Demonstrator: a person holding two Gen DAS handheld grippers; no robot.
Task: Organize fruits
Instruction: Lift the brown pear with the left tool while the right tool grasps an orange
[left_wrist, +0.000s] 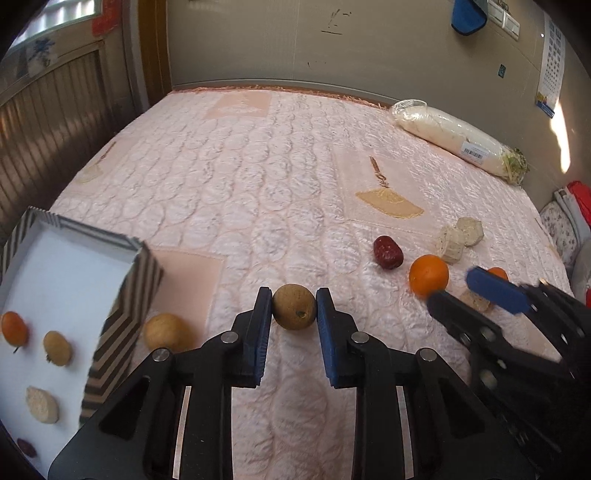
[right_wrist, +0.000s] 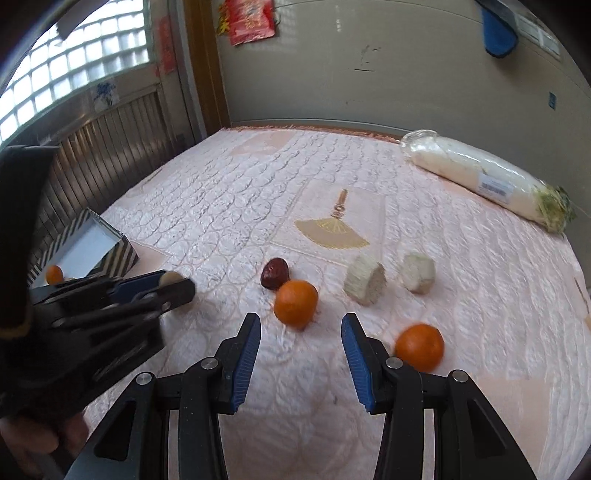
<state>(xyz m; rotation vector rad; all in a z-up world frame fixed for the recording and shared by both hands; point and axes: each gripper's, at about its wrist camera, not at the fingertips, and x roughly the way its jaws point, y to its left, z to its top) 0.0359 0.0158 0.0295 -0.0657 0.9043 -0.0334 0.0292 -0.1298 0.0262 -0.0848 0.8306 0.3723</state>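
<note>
My left gripper (left_wrist: 294, 308) is shut on a round brown fruit (left_wrist: 294, 306), held just above the pink quilt. A striped box (left_wrist: 122, 295) sits at the left; inside lie a small orange (left_wrist: 14, 328), a tan fruit (left_wrist: 57, 348), a pale chunk (left_wrist: 41, 405) and a dark date (left_wrist: 26, 446). Another tan fruit (left_wrist: 165, 331) lies beside the box. My right gripper (right_wrist: 301, 332) is open and empty, just short of an orange (right_wrist: 295, 304). A second orange (right_wrist: 420, 347) lies to its right, a red date (right_wrist: 274, 273) behind.
Two pale cut chunks (right_wrist: 365, 280) (right_wrist: 417, 273) lie behind the oranges. A plastic-wrapped white radish (right_wrist: 487, 179) lies at the far right of the bed. Wooden panelling (right_wrist: 96, 155) runs along the left. The left gripper (right_wrist: 173, 286) shows at the left of the right wrist view.
</note>
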